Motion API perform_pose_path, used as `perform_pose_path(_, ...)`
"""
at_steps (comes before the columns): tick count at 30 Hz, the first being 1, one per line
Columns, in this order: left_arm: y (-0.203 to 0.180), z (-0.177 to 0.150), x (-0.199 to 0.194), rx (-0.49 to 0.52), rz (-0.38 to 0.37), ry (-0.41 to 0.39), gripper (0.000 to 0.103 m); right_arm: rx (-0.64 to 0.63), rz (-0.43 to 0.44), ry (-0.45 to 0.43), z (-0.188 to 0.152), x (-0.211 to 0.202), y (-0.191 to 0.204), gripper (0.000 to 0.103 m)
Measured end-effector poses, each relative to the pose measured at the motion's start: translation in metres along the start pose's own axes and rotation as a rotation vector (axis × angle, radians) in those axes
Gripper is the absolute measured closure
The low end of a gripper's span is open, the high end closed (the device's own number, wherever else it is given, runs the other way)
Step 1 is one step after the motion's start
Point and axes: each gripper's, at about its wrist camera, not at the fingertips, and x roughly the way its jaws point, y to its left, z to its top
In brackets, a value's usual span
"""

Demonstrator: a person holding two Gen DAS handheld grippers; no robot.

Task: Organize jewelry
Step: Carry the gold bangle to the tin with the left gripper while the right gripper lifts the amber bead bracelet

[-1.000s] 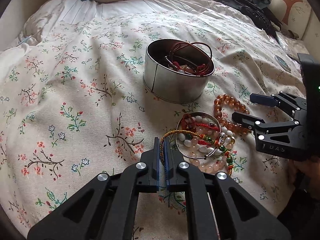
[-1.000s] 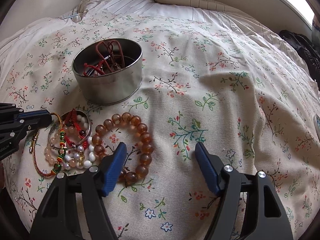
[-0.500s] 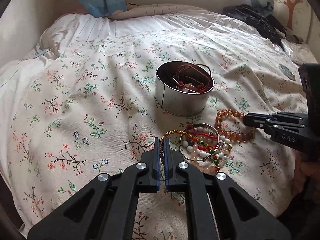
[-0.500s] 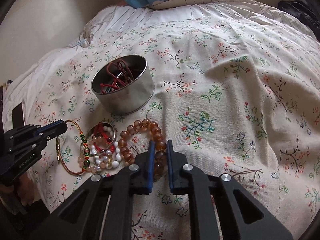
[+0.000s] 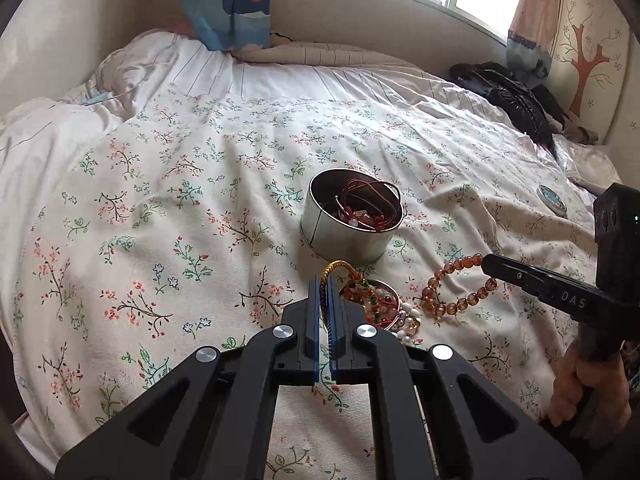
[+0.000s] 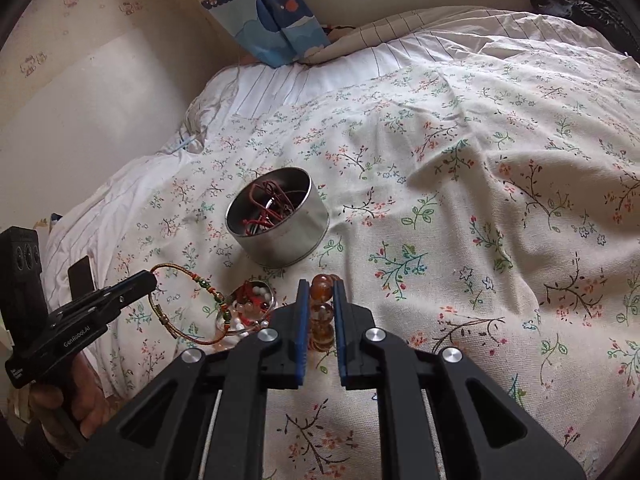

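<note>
Between right jaws, amber bracelet [image 6: 321, 312] lengthwise.

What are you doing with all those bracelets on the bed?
Someone is tidying jewelry with a gripper in each hand. The left gripper is shut on a gold cord bracelet, and the right gripper is shut on an amber bead bracelet. More bracelets lie in a small pile on the flowered bedspread. Just behind them stands a round metal tin with red cords already inside.
</note>
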Motion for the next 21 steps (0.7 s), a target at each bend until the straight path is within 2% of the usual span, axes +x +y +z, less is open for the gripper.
perform_pose_path(12,-0.007,0.015,-0.016,-0.031,-0.037,-0.089,0.100,0.059,0.121,-0.125,0.018,-0.028,0.012,0.091)
perform_pose_path(21,-0.019,0.017,-0.016,0.000,-0.033,-0.099,0.100,0.065,0.157,-0.164,0.026,-0.031,0.018,0.090)
